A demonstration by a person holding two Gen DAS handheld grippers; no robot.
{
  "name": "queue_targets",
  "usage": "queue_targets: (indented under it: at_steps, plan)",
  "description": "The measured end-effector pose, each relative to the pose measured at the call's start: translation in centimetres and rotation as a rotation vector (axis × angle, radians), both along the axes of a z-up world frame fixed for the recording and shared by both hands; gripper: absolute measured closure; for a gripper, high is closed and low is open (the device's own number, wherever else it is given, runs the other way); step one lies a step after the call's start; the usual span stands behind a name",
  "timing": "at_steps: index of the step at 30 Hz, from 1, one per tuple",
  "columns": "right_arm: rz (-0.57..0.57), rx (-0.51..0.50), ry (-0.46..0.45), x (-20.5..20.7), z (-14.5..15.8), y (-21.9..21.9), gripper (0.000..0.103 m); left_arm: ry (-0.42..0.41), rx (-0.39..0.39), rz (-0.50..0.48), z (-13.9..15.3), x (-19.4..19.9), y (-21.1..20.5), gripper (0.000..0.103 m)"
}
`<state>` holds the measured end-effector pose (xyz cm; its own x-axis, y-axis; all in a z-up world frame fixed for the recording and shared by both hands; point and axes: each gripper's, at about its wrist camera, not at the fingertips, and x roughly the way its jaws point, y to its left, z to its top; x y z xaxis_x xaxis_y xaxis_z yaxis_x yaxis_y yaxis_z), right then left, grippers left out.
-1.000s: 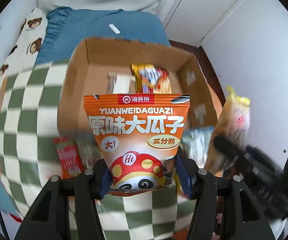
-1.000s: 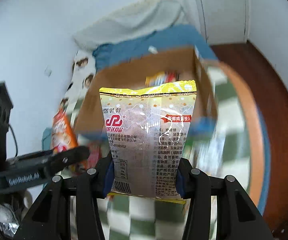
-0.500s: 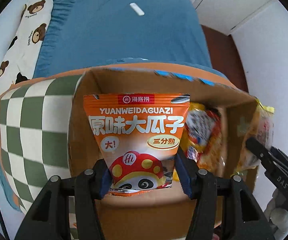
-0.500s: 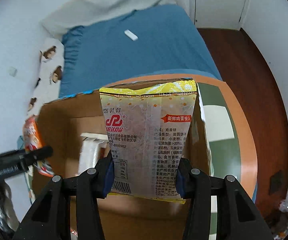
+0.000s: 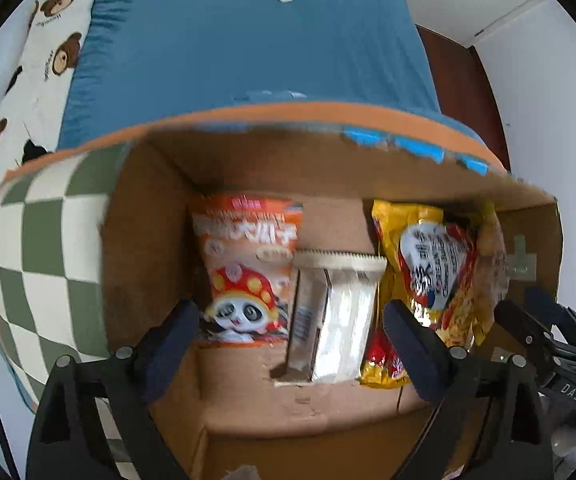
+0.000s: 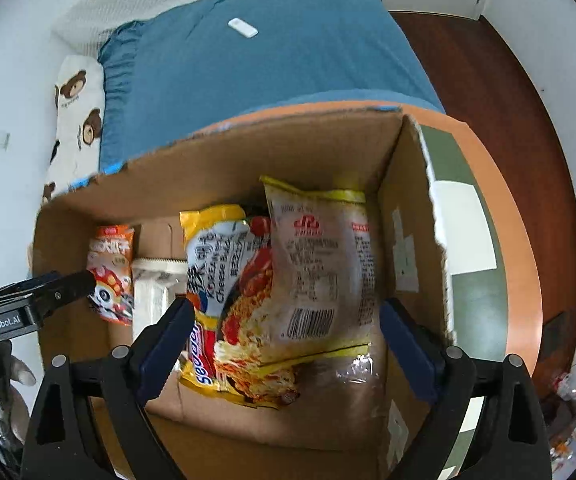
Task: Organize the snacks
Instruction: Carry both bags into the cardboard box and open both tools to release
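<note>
Both packets have left the jaws since a moment ago and now lie inside the cardboard box [image 5: 147, 240], and both grippers have dropped in over it. The left gripper [image 5: 292, 344] has just been opening its jaws; they stand wide apart with nothing pinched, the orange sunflower-seed bag [image 5: 247, 272] lying free below them against the box's left wall. The right gripper [image 6: 283, 340] has likewise just been opening; its jaws stand spread with no pad pressing on anything, and the yellow-edged egg-biscuit bag [image 6: 320, 276] rests below them, close to the box's right wall and overlapping the yellow cheese-noodle packet [image 6: 219, 280]. Between the seed bag and the noodles a pale, silvery wrapped packet [image 5: 340, 312] stands on the box floor. From the right wrist view the left gripper pokes in from the left edge, its tip over the seed bag. The box sits on a green-and-white checked cloth [image 5: 39, 248] covering a round orange-rimmed tabletop [image 6: 500, 208], just beside a bed with a blue sheet [image 5: 247, 48].
</note>
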<state>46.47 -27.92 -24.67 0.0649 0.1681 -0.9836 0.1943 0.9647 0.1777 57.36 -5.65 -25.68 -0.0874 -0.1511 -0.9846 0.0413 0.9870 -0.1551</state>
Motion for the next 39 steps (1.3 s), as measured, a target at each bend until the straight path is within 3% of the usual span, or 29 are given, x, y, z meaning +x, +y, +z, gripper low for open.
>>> queue_targets:
  at_steps: [7,12,22,31,39]
  plan:
    - [0.049,-0.076,-0.013,-1.9,0.1,1.5,0.007,-0.01,0.028,-0.029,-0.4,-3.4,-0.6,0.009]
    - [0.056,-0.074,-0.024,-3.5,0.5,2.4,0.007,-0.031,0.008,-0.024,0.7,-5.4,-0.5,0.009]
    - [0.074,-0.107,-0.122,-6.7,3.8,4.0,0.007,-0.201,0.036,-0.012,5.9,-8.9,-0.6,0.009]
    - [0.094,-0.184,-0.288,-11.8,8.9,4.8,0.007,-0.406,0.073,-0.017,10.2,-13.3,0.2,0.009]
    - [0.084,-0.203,-0.428,-17.6,14.2,5.1,0.007,-0.532,0.046,-0.017,14.4,-18.7,0.6,0.009]
